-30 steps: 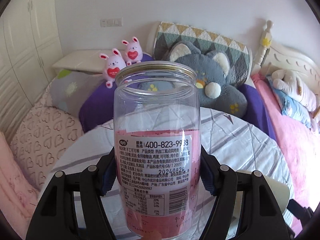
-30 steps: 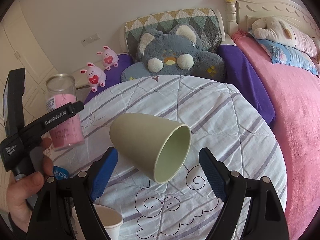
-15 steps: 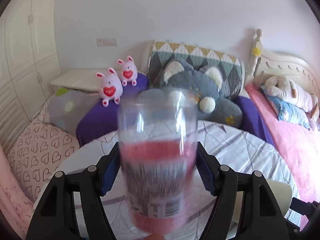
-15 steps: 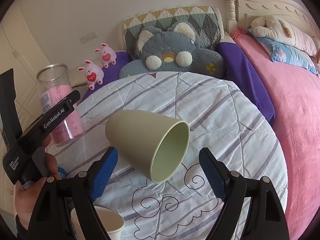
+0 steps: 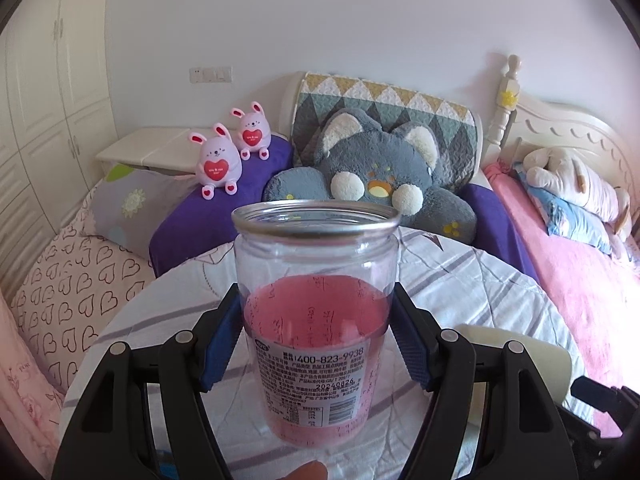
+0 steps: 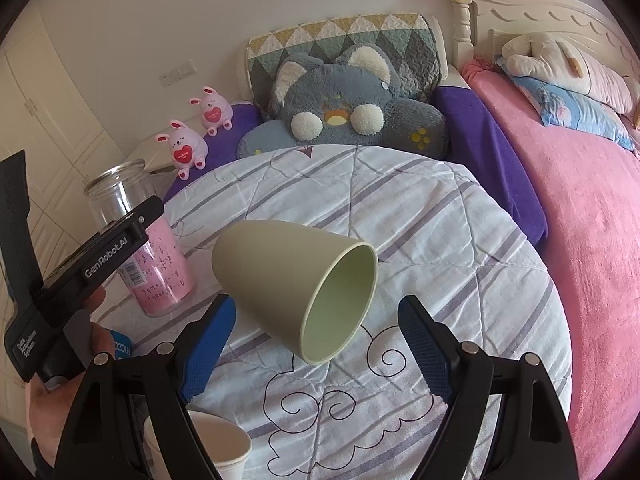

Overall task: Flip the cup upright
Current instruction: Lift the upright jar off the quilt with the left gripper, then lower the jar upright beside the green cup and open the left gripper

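Right wrist view: round table [image 6: 460, 240] covered in striped white cloth occupies the centre. Cup [image 6: 296, 288], olive-green outside and paler green inside, smooth and tapered, lies on its side mid-table, with its mouth facing near-right and its base far-left. Right gripper [image 6: 316, 344] sits just near the cup, blue pads spread wide, with neither pad touching it. Clear jar [image 5: 316, 328] with a pink label stands upright at the table's left. Left gripper [image 5: 316, 344] is clamped on the jar's sides. Paper cup [image 6: 200, 448] is at the near-left edge.
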Motion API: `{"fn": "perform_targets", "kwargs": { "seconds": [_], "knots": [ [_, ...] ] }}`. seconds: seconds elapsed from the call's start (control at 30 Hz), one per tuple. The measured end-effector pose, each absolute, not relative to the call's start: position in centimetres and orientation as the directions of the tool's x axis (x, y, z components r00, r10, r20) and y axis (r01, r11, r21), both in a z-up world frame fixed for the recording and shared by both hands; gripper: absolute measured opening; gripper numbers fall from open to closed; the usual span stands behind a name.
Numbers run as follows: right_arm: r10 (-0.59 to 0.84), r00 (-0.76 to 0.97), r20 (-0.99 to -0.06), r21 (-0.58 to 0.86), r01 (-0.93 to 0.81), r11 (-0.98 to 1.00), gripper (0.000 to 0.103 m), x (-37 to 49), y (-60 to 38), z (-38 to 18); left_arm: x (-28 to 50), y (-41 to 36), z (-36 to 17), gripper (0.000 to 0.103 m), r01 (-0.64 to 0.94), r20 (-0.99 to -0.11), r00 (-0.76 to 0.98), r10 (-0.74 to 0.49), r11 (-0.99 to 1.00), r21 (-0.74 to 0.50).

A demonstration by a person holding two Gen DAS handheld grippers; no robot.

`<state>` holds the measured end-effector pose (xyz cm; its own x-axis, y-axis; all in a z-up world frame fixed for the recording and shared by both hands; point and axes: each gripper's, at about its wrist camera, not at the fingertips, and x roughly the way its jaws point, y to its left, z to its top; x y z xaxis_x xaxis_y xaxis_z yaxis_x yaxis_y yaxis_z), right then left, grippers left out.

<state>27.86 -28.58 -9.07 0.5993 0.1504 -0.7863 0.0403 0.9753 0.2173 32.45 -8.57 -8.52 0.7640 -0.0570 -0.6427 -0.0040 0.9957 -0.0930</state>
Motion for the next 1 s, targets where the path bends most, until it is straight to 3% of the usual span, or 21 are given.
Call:
{"fn": "perform_targets", "kwargs": {
  "seconds": [0.33, 0.4, 0.47, 0.67, 1.0],
  "knots": [
    [0.145, 0.614, -0.776, 0.216, 0.043, 0.976, 0.084, 26.1, -28.3, -7.8, 29.6, -8.5, -8.2, 0.072, 0.022, -0.665, 0.744, -0.064, 0.997, -0.071],
    [0.142, 0.618, -0.773, 0.216, 0.046, 0.975, 0.084, 25.6, -28.3, -7.6, 29.1, -8.7, -8.1, 0.075, 0.033, -0.67, 0.739, -0.062, 0.998, -0.056],
    [0.14, 0.621, -0.771, 0.216, 0.049, 0.975, 0.084, 25.1, -28.1, -7.3, 28.6, -8.7, -8.0, 0.087, 0.041, -0.664, 0.745, -0.058, 0.998, -0.042],
    [0.125, 0.629, -0.767, 0.209, 0.061, 0.976, 0.084, 23.7, -27.7, -6.7, 27.5, -8.5, -7.1, 0.099, 0.065, -0.664, 0.745, -0.066, 0.998, -0.026],
    [0.103, 0.672, -0.734, 0.203, 0.072, 0.977, 0.084, 20.5, -26.6, -4.2, 24.6, -6.7, -4.6, 0.103, 0.094, -0.674, 0.734, -0.085, 0.995, -0.023]
  ]
}}
